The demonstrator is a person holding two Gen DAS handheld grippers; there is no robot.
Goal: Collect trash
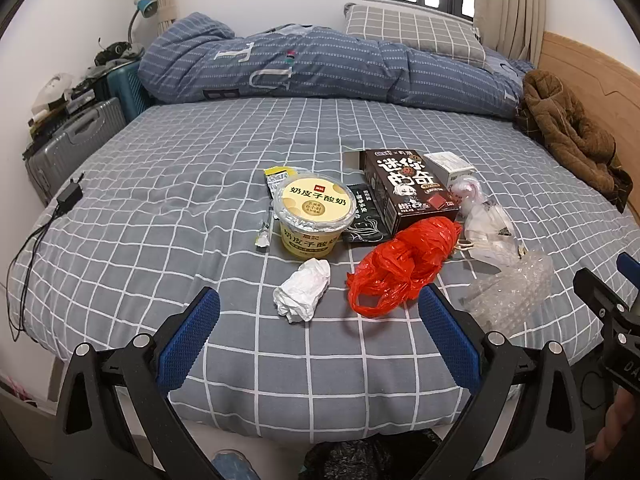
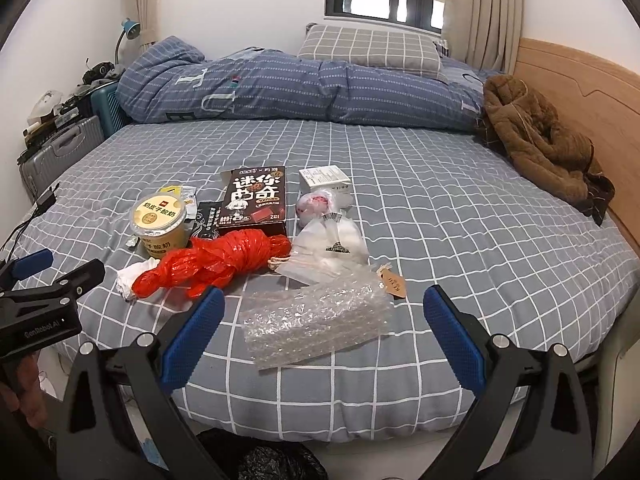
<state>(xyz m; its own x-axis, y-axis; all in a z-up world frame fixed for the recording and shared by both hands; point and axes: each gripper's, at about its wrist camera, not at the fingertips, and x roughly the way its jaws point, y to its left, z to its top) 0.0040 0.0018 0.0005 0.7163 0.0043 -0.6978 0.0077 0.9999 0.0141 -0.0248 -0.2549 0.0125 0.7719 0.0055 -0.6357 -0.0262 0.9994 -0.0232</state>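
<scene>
Blue pads spread wide and empty on both the left gripper (image 1: 320, 316) and right gripper (image 2: 324, 316), poised at the bed (image 1: 360, 368) edge. Nothing is collected yet: tissue (image 1: 302, 296) and bubble wrap (image 2: 316, 320) lie nearest, needing a descent and pinch.

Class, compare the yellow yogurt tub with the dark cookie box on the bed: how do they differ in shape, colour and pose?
The yogurt tub is round and pale yellow; the cookie box is rectangular and dark brown. The yogurt tub stands upright with its lid on top, while the cookie box lies flat on a broad face. Both carry printed Chinese lettering and rest on the checked bed sheet.
</scene>
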